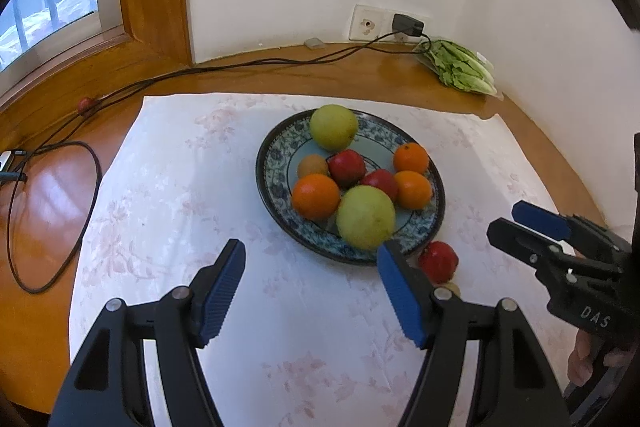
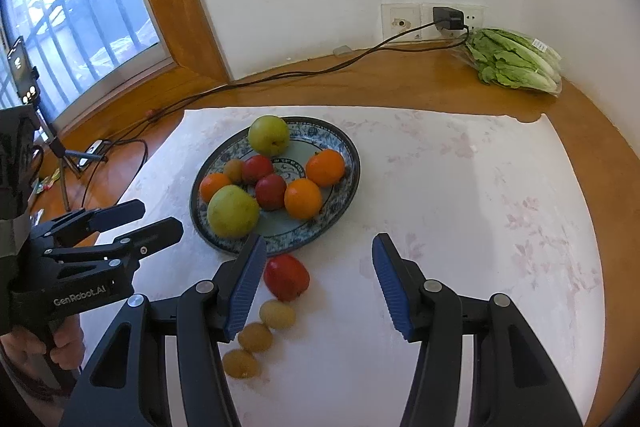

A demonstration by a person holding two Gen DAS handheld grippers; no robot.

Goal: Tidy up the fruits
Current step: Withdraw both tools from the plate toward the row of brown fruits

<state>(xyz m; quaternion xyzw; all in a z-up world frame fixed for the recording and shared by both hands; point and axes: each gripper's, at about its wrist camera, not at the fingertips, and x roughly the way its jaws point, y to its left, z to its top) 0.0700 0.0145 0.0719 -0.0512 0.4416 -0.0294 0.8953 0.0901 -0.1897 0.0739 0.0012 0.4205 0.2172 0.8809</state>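
We are holding the left gripper (image 1: 310,271) over the white floral cloth (image 1: 168,211), its blue pads spread apart and grasping nothing. At 12 o'clock from it, a blue-patterned plate (image 1: 272,163) is sitting on the cloth, carrying 2 green apples, 3 oranges, 2 red fruits and 1 small brown fruit. The near green apple (image 1: 365,217) is lying at the plate's 6 o'clock edge, the far green apple (image 1: 333,127) at its 12 o'clock edge.

We are holding the right gripper (image 2: 318,269) just off the plate's 5 o'clock side, released as well, with only cloth between its pads. A loose red fruit (image 2: 286,277) is resting on the cloth just outside the plate rim, close beside the right gripper's left pad. 3 small yellow-brown fruits (image 2: 256,337) are lying in a line on the cloth, trailing toward 7 o'clock from the red one.

A bagged lettuce (image 2: 516,63) is lying on the wooden table (image 2: 400,83) at 2 o'clock from the plate, by the wall.
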